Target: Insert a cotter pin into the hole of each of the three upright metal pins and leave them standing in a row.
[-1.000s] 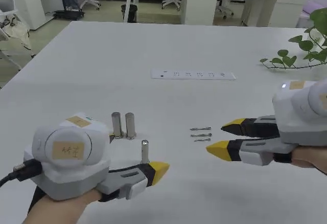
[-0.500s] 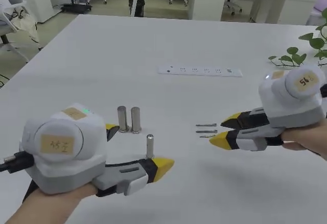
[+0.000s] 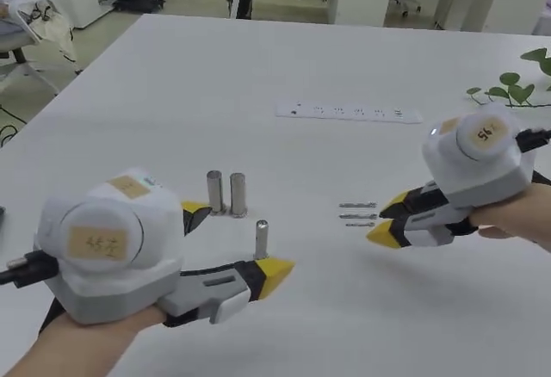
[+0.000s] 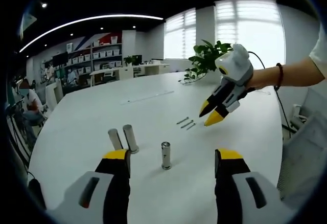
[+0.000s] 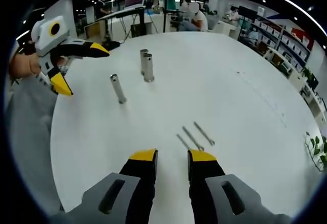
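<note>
Lying loose, three cotter pins [image 3: 358,214] rest between the lone pin [image 3: 262,238] and the right gripper [image 3: 386,220], whose jaws are slightly parted and empty. The left gripper [image 3: 234,239] faces that pin, jaws wide apart and empty. Two pins [image 3: 225,193] stand just beyond it. By the look of it, no insertion is done yet.

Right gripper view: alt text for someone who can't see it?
The open right tool points at three cotter pins lying on the table. Beyond stand three metal pins, two together, one apart near the open left tool.
</note>
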`<state>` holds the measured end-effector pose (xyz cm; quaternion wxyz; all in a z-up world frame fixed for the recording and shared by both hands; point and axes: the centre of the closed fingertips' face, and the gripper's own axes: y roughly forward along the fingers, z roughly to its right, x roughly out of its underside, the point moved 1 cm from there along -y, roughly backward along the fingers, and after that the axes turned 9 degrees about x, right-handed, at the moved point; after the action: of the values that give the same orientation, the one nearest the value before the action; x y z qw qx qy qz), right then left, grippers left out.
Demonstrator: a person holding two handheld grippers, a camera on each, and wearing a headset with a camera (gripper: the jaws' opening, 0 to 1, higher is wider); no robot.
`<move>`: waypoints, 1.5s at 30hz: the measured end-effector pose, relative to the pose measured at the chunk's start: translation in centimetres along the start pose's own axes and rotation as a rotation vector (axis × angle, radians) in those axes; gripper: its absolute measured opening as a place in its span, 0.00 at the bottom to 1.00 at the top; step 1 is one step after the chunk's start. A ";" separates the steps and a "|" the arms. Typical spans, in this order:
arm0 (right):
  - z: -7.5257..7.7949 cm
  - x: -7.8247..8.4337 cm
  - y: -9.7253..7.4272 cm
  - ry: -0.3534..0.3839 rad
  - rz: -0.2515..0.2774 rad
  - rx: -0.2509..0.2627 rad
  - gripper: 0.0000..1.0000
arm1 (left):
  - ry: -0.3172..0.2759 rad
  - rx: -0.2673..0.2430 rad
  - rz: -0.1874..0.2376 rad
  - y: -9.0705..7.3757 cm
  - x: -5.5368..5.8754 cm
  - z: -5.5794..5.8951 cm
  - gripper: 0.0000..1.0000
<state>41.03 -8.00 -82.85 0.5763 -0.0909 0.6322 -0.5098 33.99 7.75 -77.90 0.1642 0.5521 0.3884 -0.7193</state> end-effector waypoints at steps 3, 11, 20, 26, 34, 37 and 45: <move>0.3 0.5 0.4 -0.023 -0.034 -0.002 0.25 | -0.001 -0.001 0.001 -0.1 0.1 0.0 0.65; 1.0 0.7 1.6 -0.058 -0.057 -0.004 0.23 | 0.006 -0.008 -0.007 -0.1 0.4 -0.1 0.64; 1.0 0.6 2.6 -0.102 -0.073 -0.030 0.18 | 0.019 -0.012 -0.017 -0.2 0.7 -0.1 0.62; 1.0 0.8 3.0 -0.158 -0.105 -0.058 0.16 | 0.028 -0.007 -0.017 -0.2 0.7 -0.2 0.61; 0.9 0.8 3.2 -0.208 -0.160 -0.115 0.14 | 0.044 -0.011 -0.031 -0.2 1.0 -0.3 0.61; 0.9 0.7 3.3 -0.208 -0.190 -0.129 0.13 | 0.044 -0.012 -0.033 -0.2 1.1 -0.4 0.60; 0.9 0.8 3.5 -0.239 -0.248 -0.146 0.09 | 0.049 -0.009 -0.040 -0.3 1.3 -0.4 0.60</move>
<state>43.19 -7.45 -85.77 0.5720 -0.2698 0.5783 -0.5154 33.62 8.50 -79.05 0.1428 0.5607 0.4068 -0.7070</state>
